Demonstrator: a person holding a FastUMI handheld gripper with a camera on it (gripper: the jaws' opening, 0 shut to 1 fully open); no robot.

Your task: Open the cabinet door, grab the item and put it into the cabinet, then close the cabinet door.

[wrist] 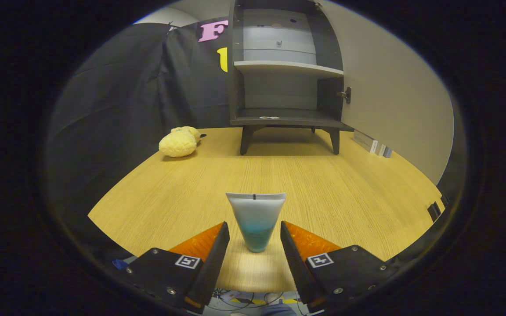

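Observation:
A white and teal squeeze tube (256, 219) lies on the wooden table (349, 197), its narrow cap end pointing toward me and its flat crimped end away. My gripper (255, 232) is open, with the tube's cap end lying between the two fingertips and gaps on both sides. Beyond the tube, at the far end of the table, stands a small dark cabinet (286, 70) on legs. Its door (393, 87) is swung wide open to the right. Inside are a pale middle shelf (288, 67) and a dark bottom shelf.
A yellow plush toy (179, 141) lies on the table left of the cabinet. Small boxes (369, 141) sit along the foot of the open door on the right. Black cloth hangs behind and to the left.

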